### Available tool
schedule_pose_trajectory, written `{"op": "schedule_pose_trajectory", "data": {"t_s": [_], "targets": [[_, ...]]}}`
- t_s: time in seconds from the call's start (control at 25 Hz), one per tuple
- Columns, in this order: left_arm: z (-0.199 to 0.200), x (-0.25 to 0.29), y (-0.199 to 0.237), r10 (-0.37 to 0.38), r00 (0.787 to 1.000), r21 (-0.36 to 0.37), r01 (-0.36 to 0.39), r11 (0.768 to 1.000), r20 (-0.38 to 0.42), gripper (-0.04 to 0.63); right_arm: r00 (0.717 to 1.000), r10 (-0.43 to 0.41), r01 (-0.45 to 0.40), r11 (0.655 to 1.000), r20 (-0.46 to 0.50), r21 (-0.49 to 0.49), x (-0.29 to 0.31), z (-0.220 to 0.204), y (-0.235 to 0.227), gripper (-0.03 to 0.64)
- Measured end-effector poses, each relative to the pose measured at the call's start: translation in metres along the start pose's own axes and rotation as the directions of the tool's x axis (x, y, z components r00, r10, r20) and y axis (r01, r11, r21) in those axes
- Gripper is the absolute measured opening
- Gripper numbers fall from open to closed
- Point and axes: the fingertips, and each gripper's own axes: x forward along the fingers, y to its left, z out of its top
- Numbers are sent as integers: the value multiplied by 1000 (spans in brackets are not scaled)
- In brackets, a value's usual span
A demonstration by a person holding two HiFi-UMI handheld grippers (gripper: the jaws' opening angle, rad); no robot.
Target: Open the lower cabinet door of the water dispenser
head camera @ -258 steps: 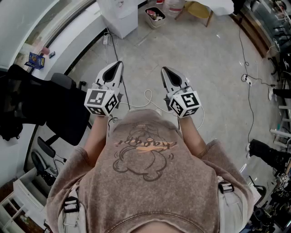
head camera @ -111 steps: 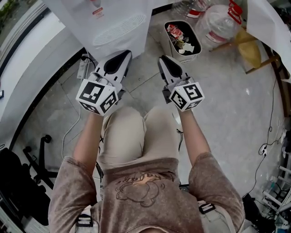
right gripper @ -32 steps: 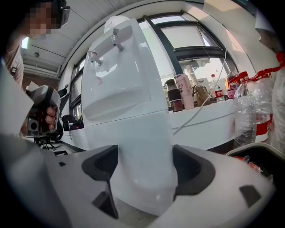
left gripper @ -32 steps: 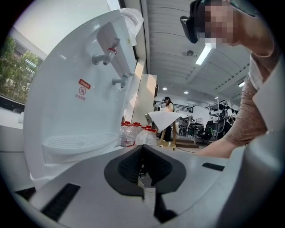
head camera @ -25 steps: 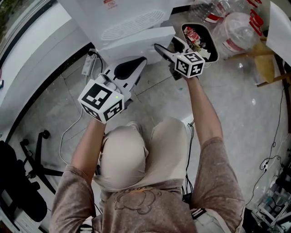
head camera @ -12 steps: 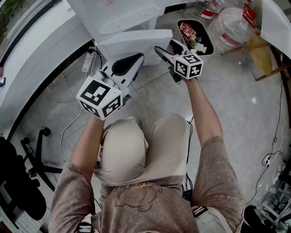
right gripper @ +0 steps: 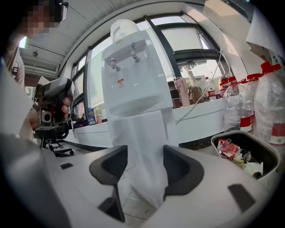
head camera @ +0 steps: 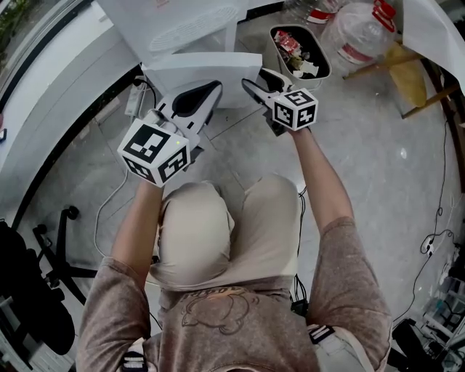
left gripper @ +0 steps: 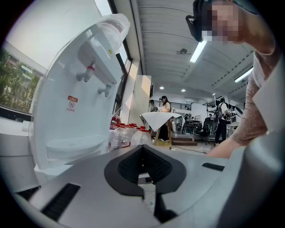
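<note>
A crouching person faces a white water dispenser and holds a claw in each hand.

The lower cabinet door stands swung part way out from the foot of the dispenser. The task therefore looks well begun, though the door is not yet wide open.

The right claw is the nearer one, sitting at the door's free right-hand corner. In the right gripper view the door lies straight ahead of this claw. It appears as a tall, narrow, upright white slab filling the gap between the two dark pads. Its long edge runs up and down, while the jaws stand one to each side of it. The jaws are closing around the slab. A sliver of floor shows beside the left pad, so they do not seem to press on the door yet, and the claw holds nothing firmly.

The left claw hovers just beside the right one, in front of the door's face. Its own view shows its pads clenched together with nothing between them.

An open rubbish bin stands to the right of the right claw, apart from the door.

Judging from this, the next pull depends on the upright edge staying centred in the right claw's gap.
</note>
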Motion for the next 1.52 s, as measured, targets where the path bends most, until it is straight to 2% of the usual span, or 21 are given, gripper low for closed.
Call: {"op": "schedule_pose_trajectory", "data": {"t_s": [0.24,0.4,0.84,1.52], "targets": [[1,1,-6,-9,1000,-2,9,1000,4,12,1000,2,-2,1000,1,-14,-13,-7,9,203],[1,0,-7,-8,1000,-9,8,1000,5,12,1000,1,-1,999,-4,-34,-22,-12,15,149],[0,-3,-9,-3,1000,-21,3,1000,12,12,999,33,-34,998,-13,-54,-40,-21,41,137],[-3,-10,-12,11,1000,-25,-11,1000,17,12,974,213,-220,971,-76,-98,-64,-40,102,107]]}}
